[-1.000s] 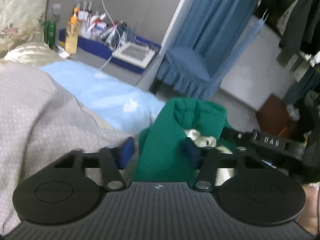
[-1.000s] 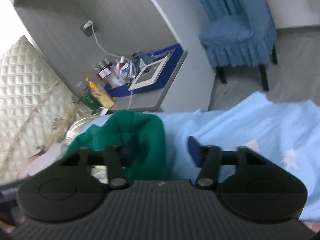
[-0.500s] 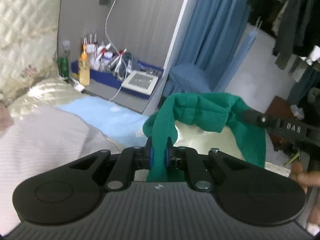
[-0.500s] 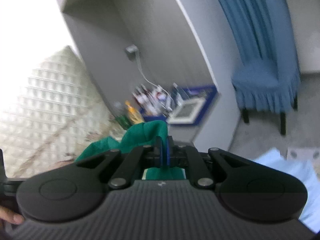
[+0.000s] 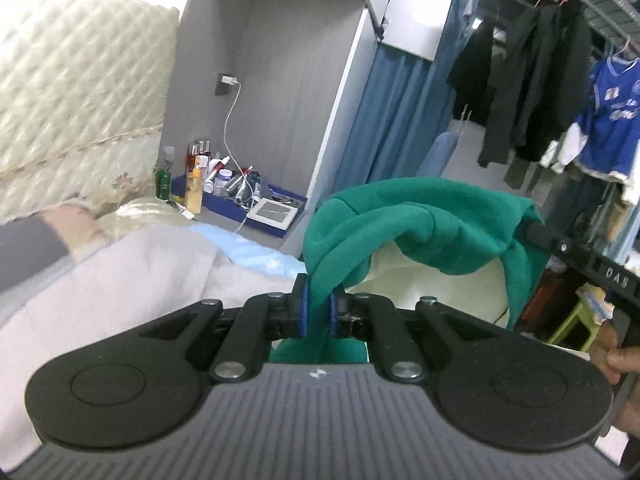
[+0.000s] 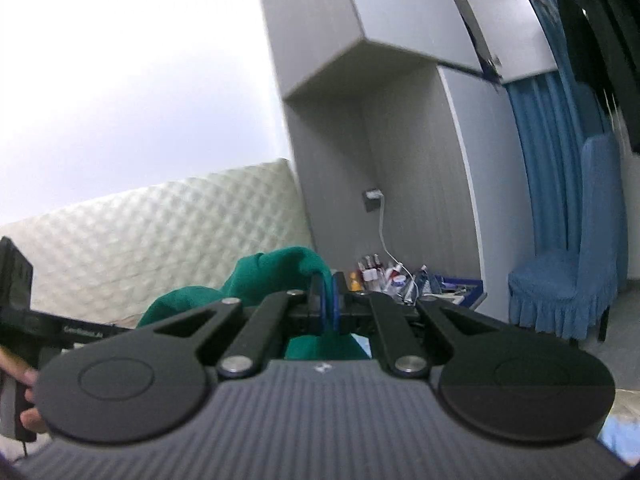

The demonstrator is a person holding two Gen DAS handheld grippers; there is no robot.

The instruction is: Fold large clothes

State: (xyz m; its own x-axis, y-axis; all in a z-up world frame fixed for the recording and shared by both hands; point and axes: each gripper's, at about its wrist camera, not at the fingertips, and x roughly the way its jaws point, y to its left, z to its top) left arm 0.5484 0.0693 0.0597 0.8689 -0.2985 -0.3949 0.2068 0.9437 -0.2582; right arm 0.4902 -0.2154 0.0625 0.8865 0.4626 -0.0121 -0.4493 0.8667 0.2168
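while both claws are clenched on it, the green garment (image 5: 420, 220) hangs in the air above the bed (image 5: 132, 264). left claw (image 5: 319, 314) pinches one bunched edge between its blue pads; right claw (image 6: 325, 307) pinches another. fabric sags between them, cream lining showing. hanging clothes (image 5: 532, 92) fill the rail behind.

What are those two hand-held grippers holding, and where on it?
One green garment: the left hand-held gripper and right hand-held gripper each pinch a bunched part, with cloth slung between them.
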